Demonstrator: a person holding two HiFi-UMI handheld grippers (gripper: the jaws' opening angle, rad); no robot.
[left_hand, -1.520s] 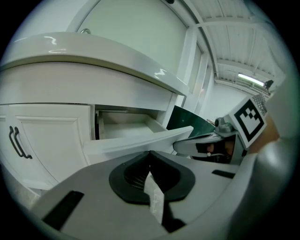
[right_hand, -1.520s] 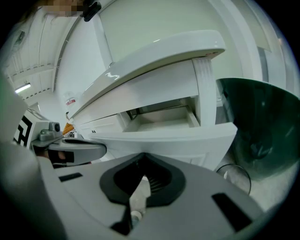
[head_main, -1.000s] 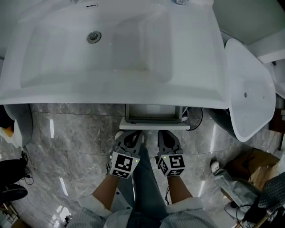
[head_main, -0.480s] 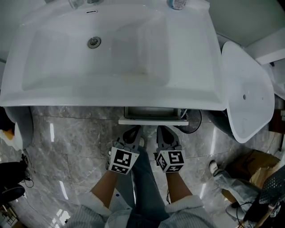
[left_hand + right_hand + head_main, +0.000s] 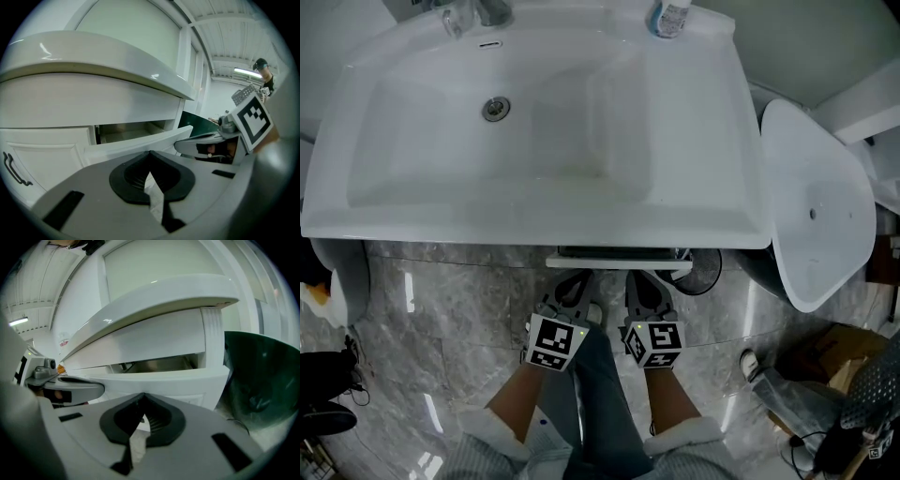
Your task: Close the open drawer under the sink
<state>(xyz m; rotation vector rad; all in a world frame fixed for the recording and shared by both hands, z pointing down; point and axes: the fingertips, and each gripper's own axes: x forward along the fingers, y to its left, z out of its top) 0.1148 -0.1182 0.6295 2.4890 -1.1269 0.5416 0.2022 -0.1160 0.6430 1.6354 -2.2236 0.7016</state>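
The white drawer (image 5: 619,265) under the white sink (image 5: 712,141) stands slightly open; only a narrow strip of its front shows below the sink rim. In the left gripper view the drawer front (image 5: 140,143) is just past my left gripper (image 5: 150,153), with a dark gap above it. In the right gripper view the drawer front (image 5: 164,377) spans the frame ahead of my right gripper (image 5: 143,395). Both grippers are shut and hold nothing. In the head view my left gripper (image 5: 575,281) and right gripper (image 5: 640,281) sit side by side at the drawer front; whether they touch it I cannot tell.
A loose white basin (image 5: 814,211) leans at the right of the sink. A bottle (image 5: 668,15) and a faucet (image 5: 492,11) stand at the sink's back. A cabinet door handle (image 5: 11,168) is at the left. A dark green bin (image 5: 262,380) stands right of the cabinet. Boxes and cables (image 5: 834,375) lie on the marble floor.
The drawer has slid in: less of it sticks out from under the sink rim than one second ago. Both grippers have moved forward with it toward the cabinet.
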